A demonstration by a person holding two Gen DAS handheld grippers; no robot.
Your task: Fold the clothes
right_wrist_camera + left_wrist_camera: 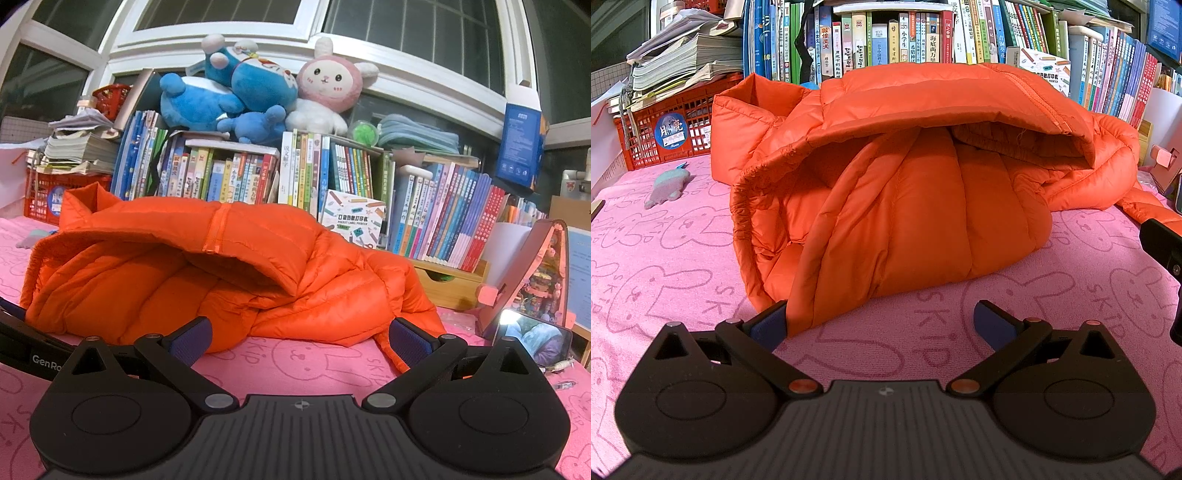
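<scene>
While spread wide with nothing held, left tool (881, 321) facing orange down jacket (905, 206) on pink towel (683, 258); right tool (300, 338) likewise agape, near hem.

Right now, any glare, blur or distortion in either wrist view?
Left wrist: sharp, strong fisheye bending the book row, soft sheen on the orange down jacket. Right wrist: also sharp, window frame bowed, glare blown out on the phone screen.

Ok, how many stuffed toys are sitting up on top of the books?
3, though more may be hidden. Two blue plush toys lie piled together, one on the left and one on it. A pink rabbit plush sits just right of them.
</scene>
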